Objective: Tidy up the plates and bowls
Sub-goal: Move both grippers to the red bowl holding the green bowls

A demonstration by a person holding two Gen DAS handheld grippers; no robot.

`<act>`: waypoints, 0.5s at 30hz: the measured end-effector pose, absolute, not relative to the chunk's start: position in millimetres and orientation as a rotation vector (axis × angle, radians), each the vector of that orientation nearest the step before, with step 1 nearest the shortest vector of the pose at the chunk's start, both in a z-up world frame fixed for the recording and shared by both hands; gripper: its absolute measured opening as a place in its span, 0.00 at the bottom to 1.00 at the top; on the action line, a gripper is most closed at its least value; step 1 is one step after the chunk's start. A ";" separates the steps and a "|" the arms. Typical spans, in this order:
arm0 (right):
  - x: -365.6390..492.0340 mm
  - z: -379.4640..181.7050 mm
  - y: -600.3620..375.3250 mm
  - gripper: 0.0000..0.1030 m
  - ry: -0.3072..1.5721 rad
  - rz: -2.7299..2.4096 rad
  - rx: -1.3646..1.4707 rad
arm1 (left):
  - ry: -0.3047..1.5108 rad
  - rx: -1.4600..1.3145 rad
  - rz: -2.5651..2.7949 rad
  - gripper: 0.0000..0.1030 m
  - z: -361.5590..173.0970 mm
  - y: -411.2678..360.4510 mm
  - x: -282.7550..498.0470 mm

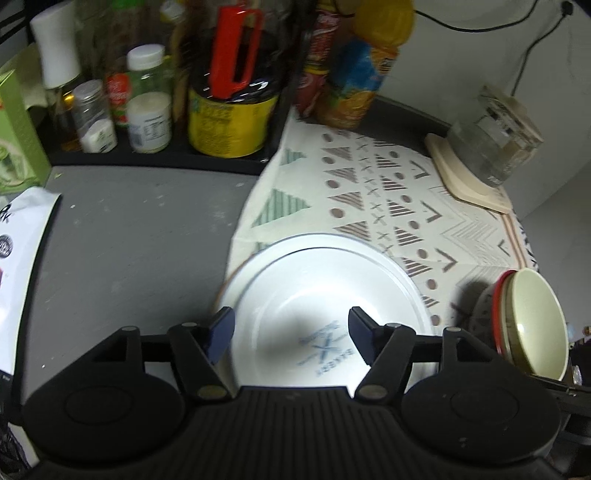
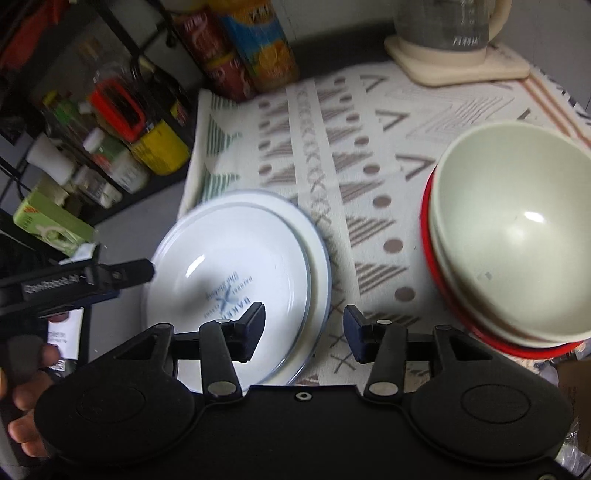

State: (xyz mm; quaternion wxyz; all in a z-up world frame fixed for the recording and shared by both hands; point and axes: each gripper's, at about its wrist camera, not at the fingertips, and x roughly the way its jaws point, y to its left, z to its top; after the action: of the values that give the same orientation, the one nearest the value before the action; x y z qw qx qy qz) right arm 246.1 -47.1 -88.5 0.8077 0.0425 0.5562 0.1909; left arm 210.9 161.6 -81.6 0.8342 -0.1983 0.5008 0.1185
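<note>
We find the left gripper (image 1: 291,334) with jaws apart, holding nothing, above the white plates (image 1: 325,291). The right gripper (image 2: 304,328) also stands parted and empty over the plates' right edge. The 2 stacked plates straddle the grey counter (image 1: 140,229) and patterned cloth (image 2: 332,147). Right of them, on the cloth, sit nested cream bowls (image 2: 517,229) in a red one. Beyond stand a kettle (image 2: 450,33) and a rack of bottles (image 1: 147,99).

Both claws are black ribbed plastic: left claw (image 1: 291,334), right claw (image 2: 304,325), dark-blue pads (image 1: 221,332), silver pivot screws (image 2: 382,387).
</note>
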 end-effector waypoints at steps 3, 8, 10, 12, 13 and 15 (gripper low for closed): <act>247.0 -76.6 -57.0 0.47 1.162 0.405 0.098 | 1.057 -0.417 0.233 0.67 -75.8 153.2 215.8; 247.4 -55.2 -82.3 0.53 1.098 0.378 0.137 | 1.033 -0.403 0.187 0.76 -65.5 135.3 224.1; 248.0 -47.7 -95.9 0.54 1.072 0.357 0.142 | 1.027 -0.404 0.166 0.77 -62.1 126.6 229.0; 248.8 -41.5 -110.7 0.57 1.049 0.332 0.151 | 1.022 -0.404 0.140 0.78 -59.6 117.5 234.0; 249.4 -39.4 -117.7 0.59 1.039 0.319 0.157 | 1.020 -0.400 0.129 0.78 -58.6 112.4 236.4; 250.3 -35.5 -132.8 0.64 1.016 0.284 0.165 | 1.021 -0.397 0.110 0.79 -57.4 102.8 242.3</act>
State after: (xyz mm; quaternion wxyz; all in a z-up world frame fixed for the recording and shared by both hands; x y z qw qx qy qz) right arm 250.3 -132.8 -35.5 0.8608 0.0785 0.4843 0.1352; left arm 242.3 102.8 -57.4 0.8524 -0.1885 0.4850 0.0522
